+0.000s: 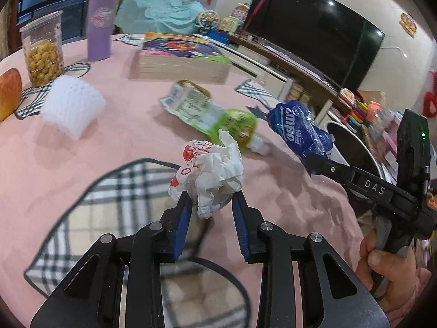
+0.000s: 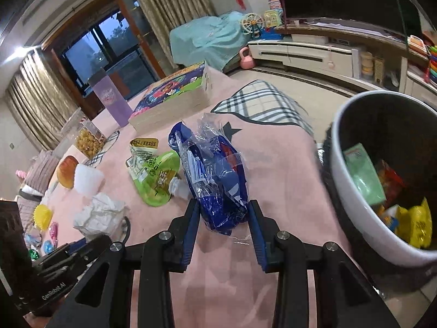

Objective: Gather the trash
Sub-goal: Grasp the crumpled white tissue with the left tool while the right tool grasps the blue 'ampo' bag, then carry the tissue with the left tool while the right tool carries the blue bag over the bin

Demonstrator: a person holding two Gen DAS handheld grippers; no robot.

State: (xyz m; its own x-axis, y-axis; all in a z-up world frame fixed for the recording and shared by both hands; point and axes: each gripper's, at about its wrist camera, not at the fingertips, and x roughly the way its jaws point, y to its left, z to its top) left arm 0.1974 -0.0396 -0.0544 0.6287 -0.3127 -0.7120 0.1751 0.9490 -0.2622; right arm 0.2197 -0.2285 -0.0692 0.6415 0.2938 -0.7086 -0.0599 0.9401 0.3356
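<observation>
While the bin (image 2: 352, 191) to the right of the right gripper (image 2: 222, 213) already holds several wrappers, its jaws clench a blue bag (image 2: 215, 180), the left gripper (image 1: 210, 205) clenches crumpled paper (image 1: 215, 175), and a green pouch (image 1: 232, 125) beyond waits on the surface (image 1: 123, 136).

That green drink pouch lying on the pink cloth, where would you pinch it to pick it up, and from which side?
I'd pinch the green pouch across its flat body, coming from above with a finger on each long edge. It lies flat and limp, so the body offers the widest hold; the small white spout looks slippery. Both grippers are busy: the left gripper holds crumpled paper, the right gripper a blue wrapper.
</observation>
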